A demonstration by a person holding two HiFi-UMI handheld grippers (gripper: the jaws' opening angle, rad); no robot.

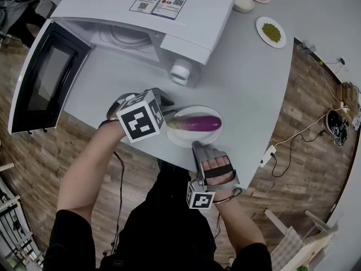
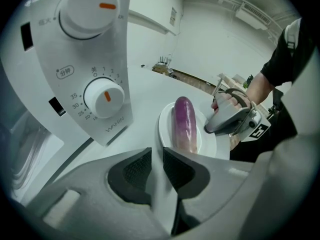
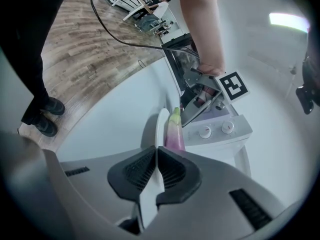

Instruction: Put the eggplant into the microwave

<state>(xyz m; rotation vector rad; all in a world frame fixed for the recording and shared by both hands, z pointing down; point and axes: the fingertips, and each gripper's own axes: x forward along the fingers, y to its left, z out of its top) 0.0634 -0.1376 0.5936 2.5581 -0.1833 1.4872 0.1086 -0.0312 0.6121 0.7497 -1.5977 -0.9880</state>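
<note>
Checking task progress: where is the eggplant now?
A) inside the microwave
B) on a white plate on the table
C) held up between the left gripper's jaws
B: the eggplant lies on the plate on the table, outside the open microwave.

The eggplant (image 1: 200,123) lay on the plate (image 1: 186,143). The plate sat on the table (image 1: 248,83), just in front of the microwave (image 1: 141,16) (its door (image 1: 45,78) hung open on the left). My left gripper (image 1: 168,117) was at the plate's left edge, my right gripper (image 1: 197,147) at its near edge.
</note>
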